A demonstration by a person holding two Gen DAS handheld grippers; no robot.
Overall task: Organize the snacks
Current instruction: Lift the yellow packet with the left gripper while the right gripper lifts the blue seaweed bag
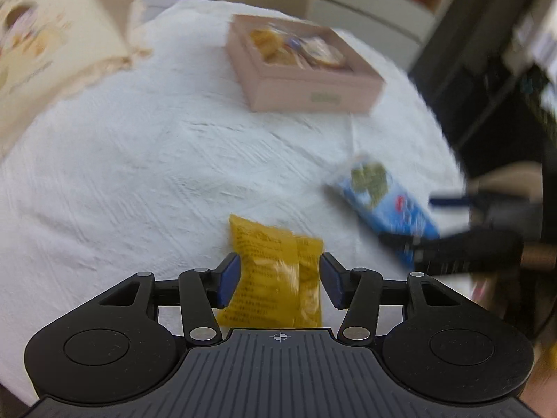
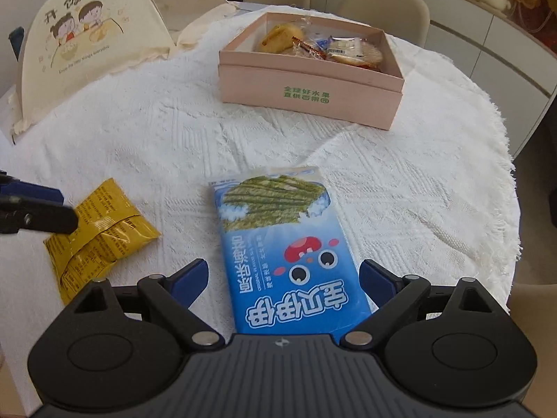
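A yellow snack packet lies on the white tablecloth between the fingers of my left gripper, which is open around it with a small gap on each side. The packet also shows in the right wrist view with the left gripper's fingers over it. A blue seaweed snack bag lies flat between the wide-open fingers of my right gripper; it also shows in the left wrist view. A pink box holding several wrapped snacks stands at the far side.
A cream folding food cover with a cartoon print stands at the far left of the round table. Beige chairs stand behind the table. The fringed tablecloth edge drops off on the right.
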